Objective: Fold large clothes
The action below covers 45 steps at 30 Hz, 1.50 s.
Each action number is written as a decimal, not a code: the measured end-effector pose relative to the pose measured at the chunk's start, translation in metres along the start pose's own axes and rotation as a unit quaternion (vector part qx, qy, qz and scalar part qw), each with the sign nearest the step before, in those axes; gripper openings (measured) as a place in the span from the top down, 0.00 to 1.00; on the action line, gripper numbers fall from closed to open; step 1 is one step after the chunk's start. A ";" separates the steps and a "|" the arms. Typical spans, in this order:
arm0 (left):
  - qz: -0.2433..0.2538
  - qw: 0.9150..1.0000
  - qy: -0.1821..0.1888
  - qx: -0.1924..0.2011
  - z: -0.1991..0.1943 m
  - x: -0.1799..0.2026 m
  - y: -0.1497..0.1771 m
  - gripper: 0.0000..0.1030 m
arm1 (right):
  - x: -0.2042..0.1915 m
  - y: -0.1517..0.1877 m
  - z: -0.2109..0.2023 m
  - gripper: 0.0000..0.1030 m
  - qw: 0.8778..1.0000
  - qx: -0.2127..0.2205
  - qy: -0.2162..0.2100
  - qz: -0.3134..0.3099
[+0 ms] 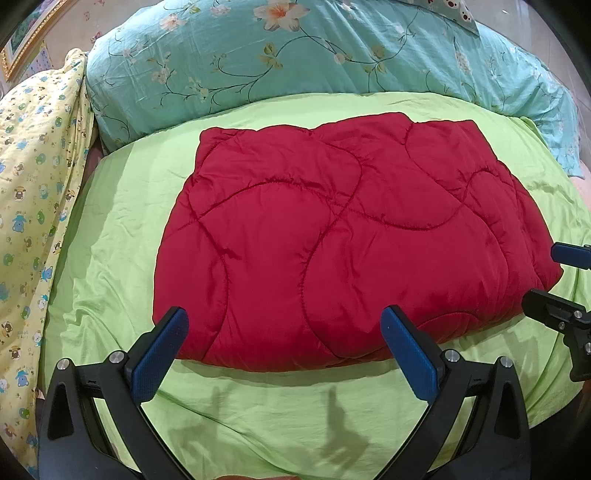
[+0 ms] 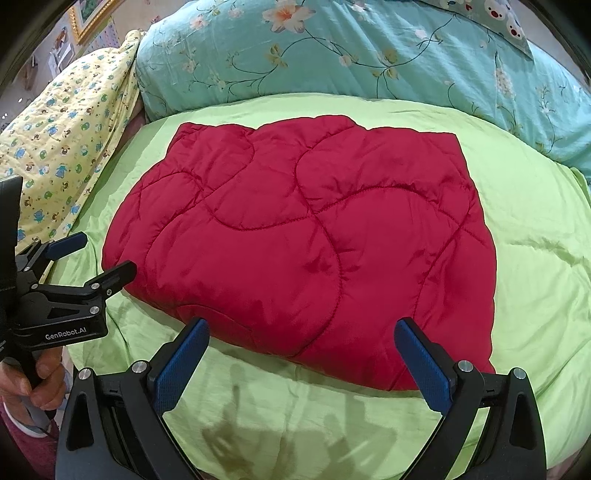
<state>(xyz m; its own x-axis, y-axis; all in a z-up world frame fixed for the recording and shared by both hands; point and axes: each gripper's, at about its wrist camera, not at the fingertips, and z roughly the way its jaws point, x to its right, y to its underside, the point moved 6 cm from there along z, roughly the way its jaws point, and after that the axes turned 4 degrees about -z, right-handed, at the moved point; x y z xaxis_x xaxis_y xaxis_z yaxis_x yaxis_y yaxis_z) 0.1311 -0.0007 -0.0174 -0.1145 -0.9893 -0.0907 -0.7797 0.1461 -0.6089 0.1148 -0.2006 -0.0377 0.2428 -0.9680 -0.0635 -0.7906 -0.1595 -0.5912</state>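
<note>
A red quilted padded garment [image 1: 343, 236] lies folded into a thick rectangle on a light green sheet [image 1: 122, 229]; it also shows in the right wrist view [image 2: 303, 243]. My left gripper [image 1: 284, 325] is open and empty, held just above the garment's near edge; it also shows at the left of the right wrist view [image 2: 101, 254]. My right gripper [image 2: 301, 336] is open and empty over the garment's near right part; its fingers [image 1: 565, 254] show at the right edge of the left wrist view.
A teal floral quilt [image 1: 295, 55] is bunched along the far side of the bed. A yellow cartoon-print blanket [image 1: 33, 184] lies along the left. A gold picture frame [image 2: 88, 18] hangs on the far-left wall.
</note>
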 end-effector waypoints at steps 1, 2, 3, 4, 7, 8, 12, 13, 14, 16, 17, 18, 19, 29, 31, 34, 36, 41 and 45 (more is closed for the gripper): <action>0.000 1.000 0.000 0.000 0.000 0.000 0.000 0.00 | 0.000 0.000 0.000 0.02 1.000 0.000 0.000 0.000; 0.000 1.000 0.000 0.000 0.000 0.000 0.000 0.00 | 0.000 0.000 0.000 0.02 1.000 0.000 0.000 0.000; 0.000 1.000 0.001 0.000 0.000 0.000 0.000 0.00 | 0.000 0.000 0.000 0.02 1.000 0.000 0.000 0.000; 0.000 1.000 0.001 0.000 0.000 0.000 0.000 0.00 | 0.000 0.000 0.000 0.02 1.000 0.000 0.000 0.000; 0.000 1.000 0.000 0.000 0.000 -0.001 0.000 0.00 | -0.001 0.000 0.000 0.02 1.000 0.001 -0.001 0.000; 0.000 1.000 0.000 0.000 0.000 -0.001 0.000 0.00 | -0.001 -0.001 0.000 0.02 1.000 0.001 -0.001 0.000; -0.002 1.000 0.000 0.000 0.000 -0.001 -0.001 0.00 | -0.002 -0.002 -0.002 0.02 1.000 0.002 -0.001 0.000; -0.002 1.000 -0.001 0.001 -0.001 -0.001 -0.001 0.00 | -0.002 -0.002 -0.002 0.02 1.000 0.002 -0.001 0.000; -0.003 1.000 -0.002 0.001 -0.001 -0.001 -0.001 0.00 | -0.002 -0.003 -0.003 0.02 1.000 0.002 -0.001 0.000; -0.003 1.000 -0.002 0.001 -0.001 -0.001 -0.001 0.00 | -0.002 -0.003 -0.003 0.02 1.000 0.002 -0.002 -0.001; -0.003 1.000 -0.002 0.001 -0.001 -0.001 -0.001 0.00 | -0.002 -0.003 -0.003 0.02 1.000 0.002 -0.002 0.000; -0.003 1.000 -0.003 0.002 -0.001 -0.001 -0.001 0.00 | -0.002 -0.003 -0.004 0.02 1.000 0.002 -0.002 -0.001; -0.002 1.000 -0.003 0.002 -0.001 -0.001 -0.001 0.00 | -0.002 -0.004 -0.004 0.02 1.000 0.002 -0.002 -0.001; -0.003 1.000 -0.003 0.002 -0.001 -0.001 -0.002 0.00 | -0.003 -0.004 -0.004 0.02 1.000 0.003 -0.001 -0.001; -0.002 1.000 -0.002 0.002 -0.001 -0.001 -0.002 0.00 | -0.003 -0.004 -0.005 0.02 1.000 0.003 -0.002 -0.001; -0.003 1.000 -0.003 0.002 -0.001 0.000 -0.002 0.00 | -0.004 -0.004 -0.006 0.02 1.000 0.003 -0.002 0.000; -0.003 1.000 -0.002 0.002 -0.001 0.000 -0.002 0.00 | -0.004 -0.005 -0.006 0.02 1.000 0.003 -0.002 0.000; -0.004 1.000 -0.003 0.002 -0.002 0.000 -0.002 0.00 | -0.004 -0.005 -0.006 0.02 1.000 0.003 -0.001 -0.001; -0.004 1.000 -0.003 0.003 -0.002 0.000 -0.002 0.00 | -0.003 -0.006 -0.006 0.02 1.000 0.003 -0.002 0.001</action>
<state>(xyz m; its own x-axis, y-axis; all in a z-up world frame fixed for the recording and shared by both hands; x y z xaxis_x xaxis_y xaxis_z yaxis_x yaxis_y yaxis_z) 0.1316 -0.0007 -0.0150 -0.1054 -0.9903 -0.0906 -0.7769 0.1389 -0.6141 0.1151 -0.1979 -0.0294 0.2438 -0.9675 -0.0670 -0.7875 -0.1572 -0.5960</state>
